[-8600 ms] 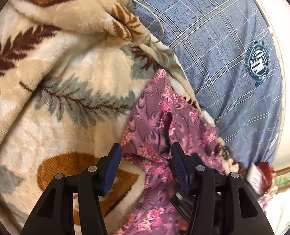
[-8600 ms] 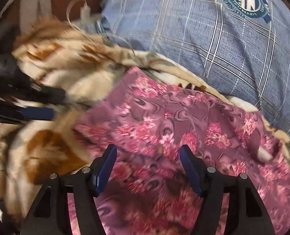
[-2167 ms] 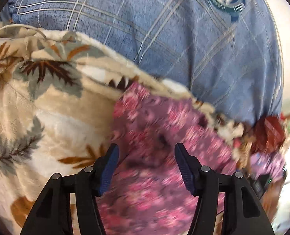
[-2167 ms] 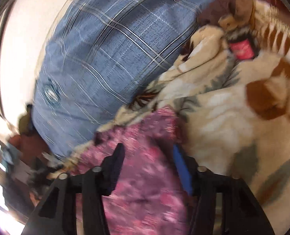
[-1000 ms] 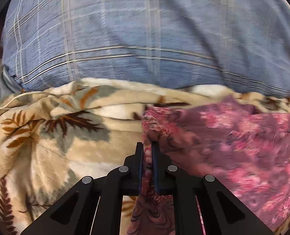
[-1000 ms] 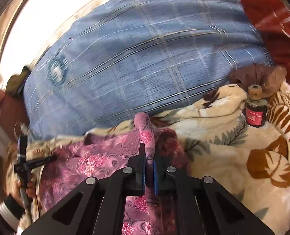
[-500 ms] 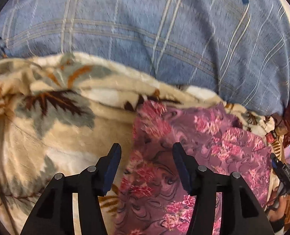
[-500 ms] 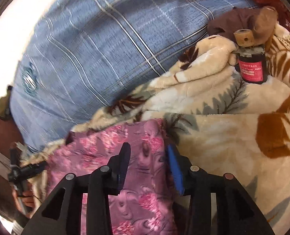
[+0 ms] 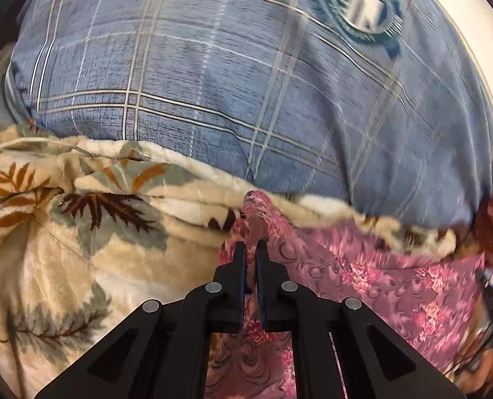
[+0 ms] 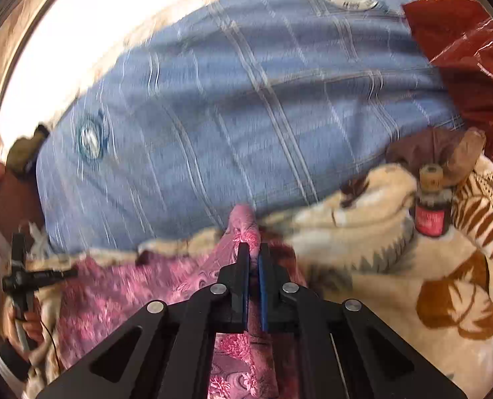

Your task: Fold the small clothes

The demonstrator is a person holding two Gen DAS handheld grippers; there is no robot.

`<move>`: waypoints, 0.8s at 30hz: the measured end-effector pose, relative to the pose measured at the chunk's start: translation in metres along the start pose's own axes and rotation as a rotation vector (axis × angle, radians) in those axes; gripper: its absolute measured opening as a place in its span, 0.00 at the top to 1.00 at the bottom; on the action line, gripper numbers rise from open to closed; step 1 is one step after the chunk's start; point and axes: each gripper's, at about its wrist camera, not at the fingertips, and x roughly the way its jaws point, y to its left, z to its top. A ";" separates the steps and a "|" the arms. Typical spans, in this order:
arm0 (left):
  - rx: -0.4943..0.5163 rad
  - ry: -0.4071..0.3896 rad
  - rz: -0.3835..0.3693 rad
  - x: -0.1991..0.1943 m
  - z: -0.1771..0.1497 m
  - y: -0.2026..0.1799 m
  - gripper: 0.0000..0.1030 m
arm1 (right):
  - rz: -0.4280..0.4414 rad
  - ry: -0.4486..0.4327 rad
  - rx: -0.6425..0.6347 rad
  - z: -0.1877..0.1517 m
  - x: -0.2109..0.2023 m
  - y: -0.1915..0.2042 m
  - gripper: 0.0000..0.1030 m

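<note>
Left claw (image 9: 251, 249): jaws clamped together on a bunched corner of the pink floral garment (image 9: 362, 276), a tuft of cloth standing up just past the tips. Right claw (image 10: 253, 249): likewise closed tight, pinching another raised corner of the same garment (image 10: 130, 296). The garment is stretched between the two claws and lies over a cream leaf-patterned blanket (image 9: 80, 249) on the bed. On the blanket to the right stands a small dark bottle with a red label (image 10: 431, 206), upright, beside a brown cloth (image 10: 429, 149). Beyond lies a large blue plaid pillow (image 9: 229, 76) with a round emblem. A red plastic bag (image 10: 472, 60) sits at the far right.
</note>
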 end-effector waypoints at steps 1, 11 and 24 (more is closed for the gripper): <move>-0.008 0.000 0.017 0.001 0.001 0.003 0.95 | -0.005 0.004 0.019 0.001 0.005 -0.005 0.96; -0.061 0.141 0.271 0.069 -0.007 0.035 0.95 | -0.158 0.274 0.137 -0.028 0.090 -0.051 0.96; -0.078 0.259 -0.100 -0.024 -0.082 0.068 0.44 | 0.003 0.298 0.292 -0.086 -0.030 -0.070 0.54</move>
